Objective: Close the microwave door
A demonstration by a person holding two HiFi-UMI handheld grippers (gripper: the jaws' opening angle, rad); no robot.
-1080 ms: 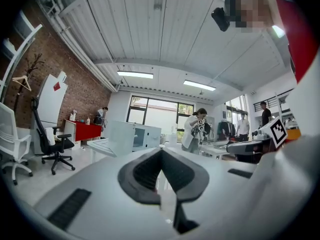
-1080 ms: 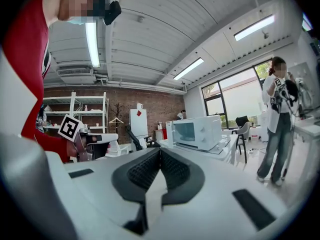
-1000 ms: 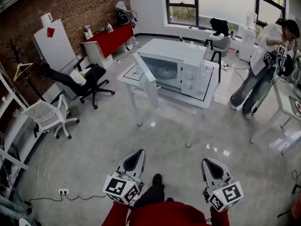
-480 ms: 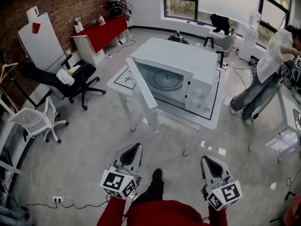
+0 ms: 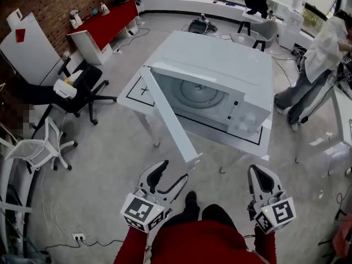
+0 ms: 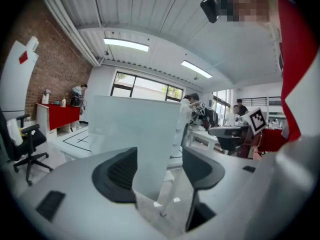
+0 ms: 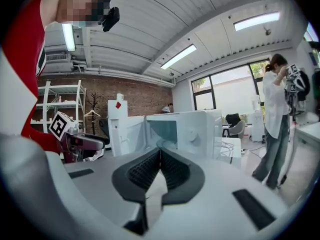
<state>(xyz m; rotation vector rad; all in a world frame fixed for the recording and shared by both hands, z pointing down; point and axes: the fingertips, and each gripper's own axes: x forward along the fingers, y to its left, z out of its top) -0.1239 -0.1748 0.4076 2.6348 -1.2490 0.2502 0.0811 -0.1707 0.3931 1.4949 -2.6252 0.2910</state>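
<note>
Microwave door (image 5: 170,117) is seen swung wide open in the middle of the head view. It's hinged at the left side of the microwave (image 5: 220,65), and its free edge is pointed down toward the bottom of the frame. The oven is parked on a white table (image 5: 135,89) with the turntable cavity fully exposed, so nothing has been closed yet.

The left gripper (image 5: 173,172) is held low at the bottom centre-left, just short of the door's free end. Its jaws are being opened right now and already stand wide apart. In the left gripper view the door panel (image 6: 135,144) is lined up in the gap ahead of the jaws, but nothing is pinched or touched. Probably it's being lined up that way so the door's edge can be caught or pushed.

The right gripper (image 5: 259,172) is kept at the bottom right with its jaws pressed together on nothing. The microwave (image 7: 190,129) is framed past its tips in the right gripper view. It's well apart from the door, so it looks to be just along for the ride.

The next move is guessed to be a sweep of the panel toward the upper right.
</note>
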